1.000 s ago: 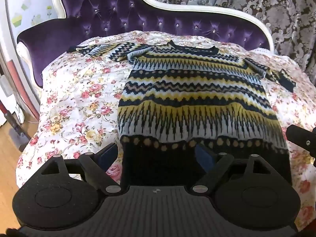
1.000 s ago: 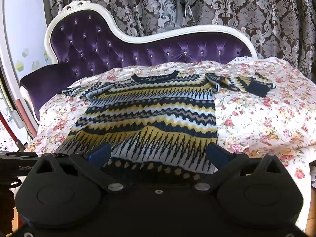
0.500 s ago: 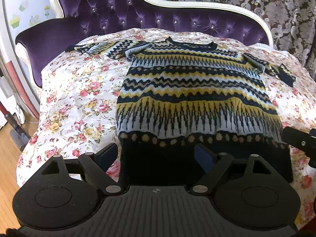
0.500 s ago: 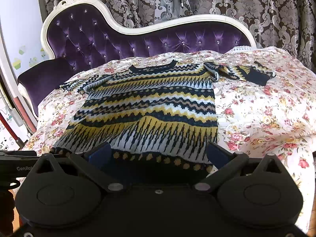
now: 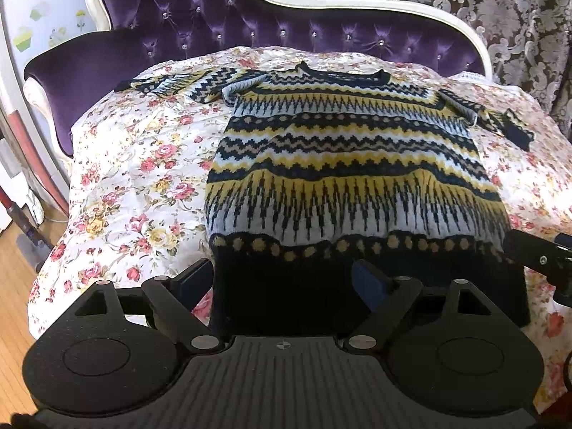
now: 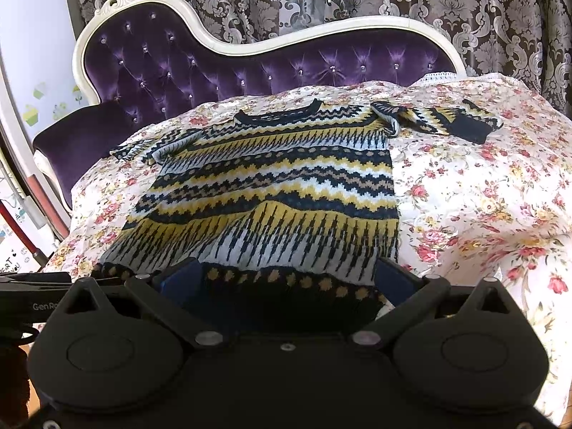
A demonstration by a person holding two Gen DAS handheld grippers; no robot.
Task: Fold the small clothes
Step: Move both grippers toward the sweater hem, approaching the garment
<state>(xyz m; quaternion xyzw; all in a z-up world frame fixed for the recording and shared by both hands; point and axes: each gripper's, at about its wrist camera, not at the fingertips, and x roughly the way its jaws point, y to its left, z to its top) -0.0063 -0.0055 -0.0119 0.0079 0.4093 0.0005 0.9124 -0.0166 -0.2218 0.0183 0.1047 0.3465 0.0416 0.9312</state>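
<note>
1. Sweater [image 5: 354, 168] lies flat on the floral cover [image 5: 143, 178], hem at its near edge.
2. Left gripper [image 5: 282, 282]: jaws wide apart, straddling the hem's left corner, gripping nothing.
3. Right gripper [image 6: 286, 282]: jaws wide apart over the hem, gripping nothing.

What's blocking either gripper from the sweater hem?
Nothing visible. The sweater lies flat on the floral sheet, and its dark hem sits just beyond the open left gripper and open right gripper.

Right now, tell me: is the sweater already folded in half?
No, the sweater lies spread flat on the floral sheet, both sleeves stretched out sideways.
</note>
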